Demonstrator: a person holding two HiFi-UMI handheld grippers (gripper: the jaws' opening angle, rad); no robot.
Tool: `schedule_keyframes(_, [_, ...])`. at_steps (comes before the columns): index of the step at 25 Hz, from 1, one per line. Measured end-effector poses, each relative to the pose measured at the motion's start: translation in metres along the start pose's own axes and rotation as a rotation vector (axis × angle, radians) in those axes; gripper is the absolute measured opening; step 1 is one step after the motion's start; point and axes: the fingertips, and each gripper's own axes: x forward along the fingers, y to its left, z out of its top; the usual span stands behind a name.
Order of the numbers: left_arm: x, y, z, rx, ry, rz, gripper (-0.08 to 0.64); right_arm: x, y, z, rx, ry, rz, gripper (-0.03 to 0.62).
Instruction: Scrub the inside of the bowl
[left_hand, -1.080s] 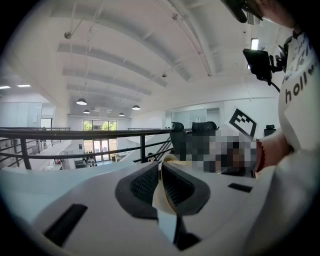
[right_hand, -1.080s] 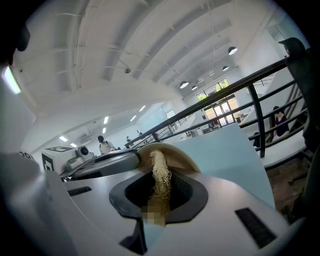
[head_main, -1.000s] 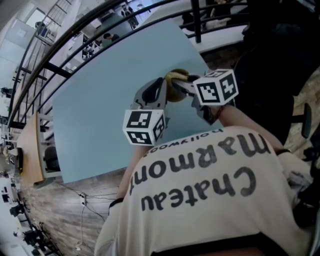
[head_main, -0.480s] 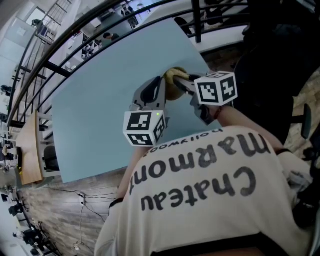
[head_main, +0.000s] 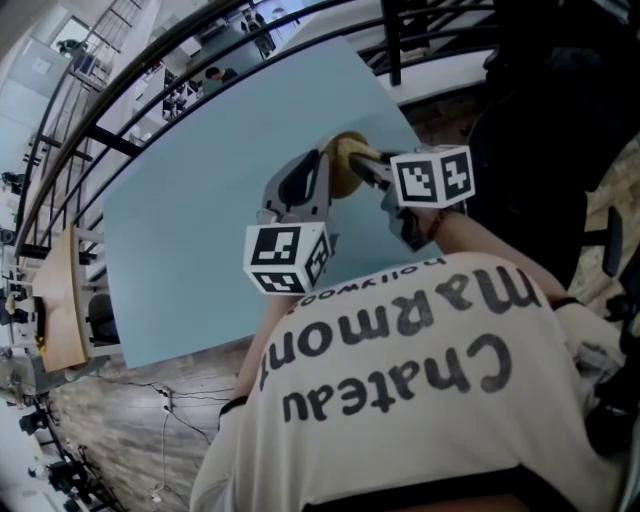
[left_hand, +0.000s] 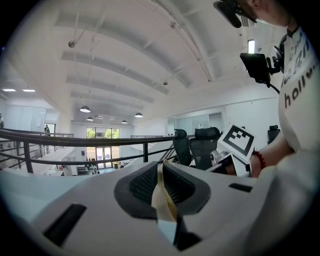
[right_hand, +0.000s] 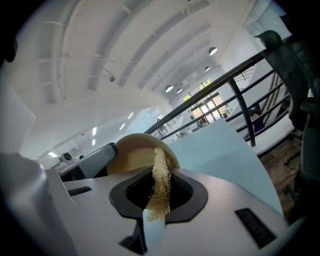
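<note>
The left tongs (left_hand: 161, 189) pinch the thin wall of a tan, rounded bowl (right_hand: 131, 156). Their jaws have just eased a little wider, with the rim between them and the pads close against it. The bowl hangs on edge above the pale blue bench (head_main: 200, 230), between the two tools. The right tongs (right_hand: 159, 195) are clenched on a straw-coloured fibrous scrubber (right_hand: 161, 172). Its frayed tip rises in front of the bowl, but contact cannot be told.

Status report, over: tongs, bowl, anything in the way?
Left tongs pinch the bowl by its rim, jaws just easing open. Right tongs shut on fibre scrubber, tip at the bowl. Nothing seen in the way.
</note>
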Motion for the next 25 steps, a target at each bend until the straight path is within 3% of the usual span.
schedule_keyframes(9, [-0.002, 0.011, 0.001, -0.128, -0.04, 0.015, 0.031, 0.0, 0.005, -0.003, 0.021, 0.002, 0.023, 0.061])
schedule_keyframes(25, [0.002, 0.011, 0.009, -0.181, -0.088, -0.014, 0.031, 0.002, 0.025, -0.006, 0.031, 0.008, 0.107, 0.06])
